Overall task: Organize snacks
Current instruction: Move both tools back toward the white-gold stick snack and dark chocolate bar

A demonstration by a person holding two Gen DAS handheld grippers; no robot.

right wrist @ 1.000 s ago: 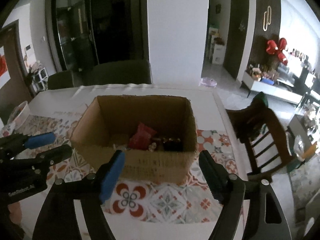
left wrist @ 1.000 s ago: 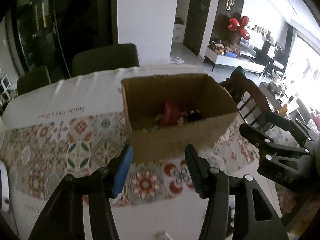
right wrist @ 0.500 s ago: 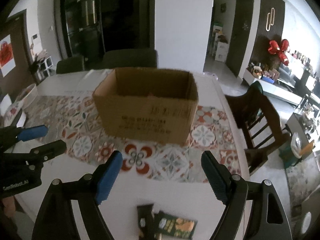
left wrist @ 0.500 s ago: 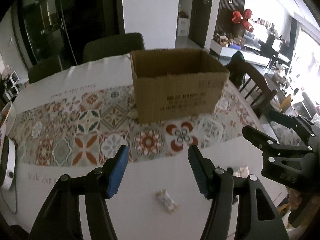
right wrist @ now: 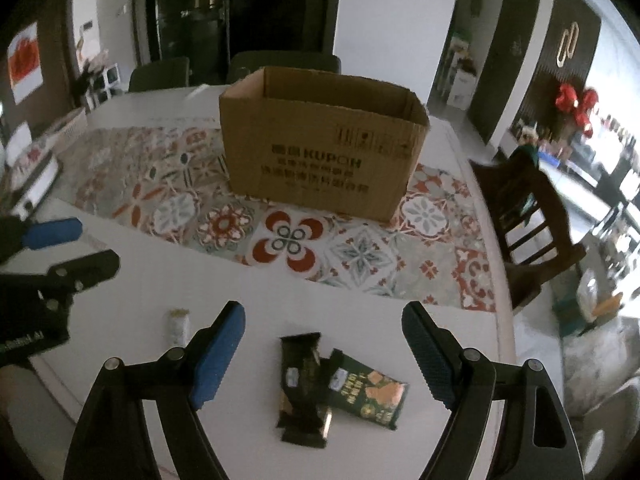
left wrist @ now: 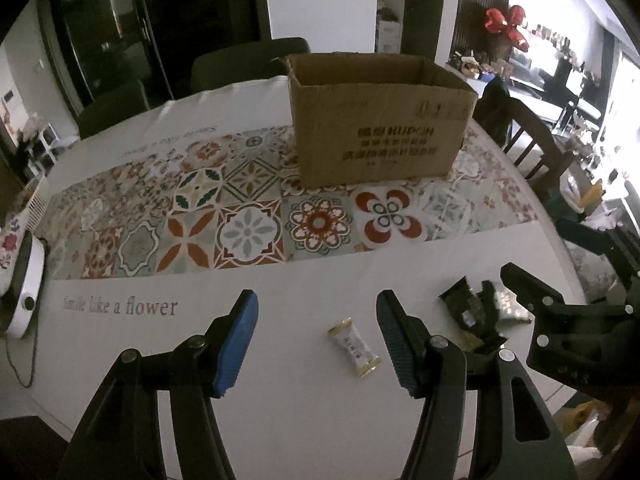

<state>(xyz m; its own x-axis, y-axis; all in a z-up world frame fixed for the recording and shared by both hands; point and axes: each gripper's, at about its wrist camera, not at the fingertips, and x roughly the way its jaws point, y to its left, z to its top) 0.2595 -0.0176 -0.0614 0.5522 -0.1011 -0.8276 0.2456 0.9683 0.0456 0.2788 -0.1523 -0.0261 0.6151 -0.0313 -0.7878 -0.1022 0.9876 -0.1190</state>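
Low in the right wrist frame, two dark foil snack packets [right wrist: 306, 386] lie overlapping on the smooth white tablecloth [right wrist: 160, 288], between the right gripper's [right wrist: 322, 354] spread, empty fingers. The left gripper [left wrist: 316, 338], also apart and empty, frames a small white wrapped bar [left wrist: 354, 345]. All look light, crinkly and slippery; pinching across the flat middle seems best. The stiff cardboard box [right wrist: 324, 148] stands upper centre.

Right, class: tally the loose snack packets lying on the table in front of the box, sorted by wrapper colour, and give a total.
White wrapper with gold ends: 1
Dark wrappers: 2, a black bar and a dark green packet beside it
Total: 3
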